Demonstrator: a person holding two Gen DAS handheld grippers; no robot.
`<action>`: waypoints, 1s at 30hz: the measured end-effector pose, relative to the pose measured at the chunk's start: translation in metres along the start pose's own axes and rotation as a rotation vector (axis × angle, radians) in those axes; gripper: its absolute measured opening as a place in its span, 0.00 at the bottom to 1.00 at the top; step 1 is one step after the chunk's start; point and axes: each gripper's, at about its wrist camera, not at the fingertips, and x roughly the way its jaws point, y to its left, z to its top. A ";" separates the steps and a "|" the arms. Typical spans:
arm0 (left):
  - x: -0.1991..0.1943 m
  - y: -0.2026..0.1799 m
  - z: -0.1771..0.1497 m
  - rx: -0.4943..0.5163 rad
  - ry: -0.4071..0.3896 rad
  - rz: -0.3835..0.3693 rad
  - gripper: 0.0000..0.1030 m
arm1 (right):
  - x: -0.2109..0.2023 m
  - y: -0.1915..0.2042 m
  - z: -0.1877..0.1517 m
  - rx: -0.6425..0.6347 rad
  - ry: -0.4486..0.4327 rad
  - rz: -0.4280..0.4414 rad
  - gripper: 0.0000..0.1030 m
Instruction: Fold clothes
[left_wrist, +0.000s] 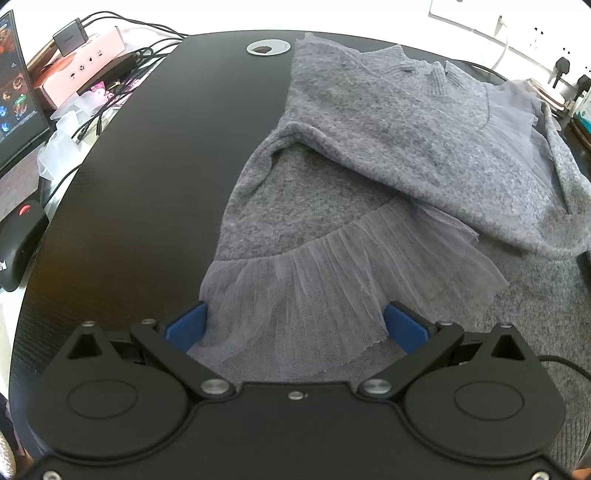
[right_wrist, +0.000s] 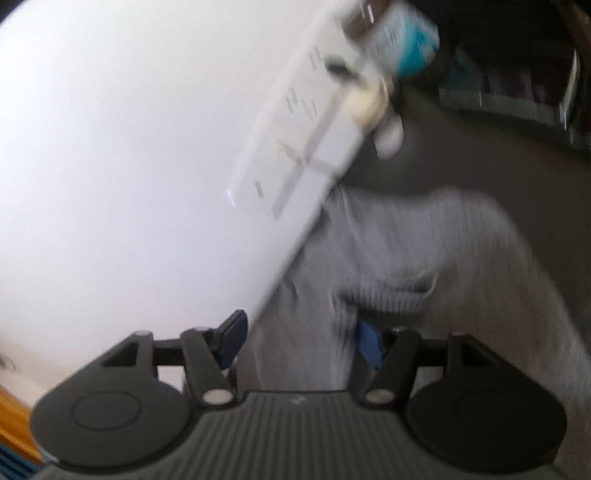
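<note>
Off the table's left edge: part of a laptop screen (left_wrist: 14, 81), a pink box (left_wrist: 79, 70) with a black adapter on top, a tangle of black cables (left_wrist: 122, 55), and a black mouse (left_wrist: 18, 247) nearer the front

Black table (left_wrist: 155, 184), bare along its left half; a round silver cable grommet (left_wrist: 267, 48) sits near the far edge

Grey knit sweater (left_wrist: 388, 140) covers the table's right half, neck toward the far edge, one sleeve folded across the body. Its sheer pleated tulle cuff (left_wrist: 314, 288) fans out toward the front edge

Left gripper (left_wrist: 295, 325) points steeply down over that cuff, jaws spread wide, blue pads (left_wrist: 186, 326) standing at either side of the tulle; fabric lies between them, not pinched

Right wrist view badly blurred. Right gripper (right_wrist: 301, 339), jaws part-way apart, ribbed grey knit (right_wrist: 369, 291) between the blue pads; cannot tell whether they press on it. White wall with a socket panel (right_wrist: 295, 147) behind, sharply tilted in view
</note>
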 end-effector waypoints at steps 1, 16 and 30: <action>0.000 0.000 0.000 -0.001 -0.002 0.001 1.00 | -0.004 0.000 0.004 0.003 -0.030 0.002 0.65; 0.001 0.002 0.000 -0.008 -0.007 0.005 1.00 | -0.013 -0.049 -0.006 0.061 0.048 -0.290 0.67; -0.001 -0.004 0.000 -0.017 -0.004 0.011 1.00 | -0.018 -0.060 -0.034 0.129 0.204 -0.327 0.67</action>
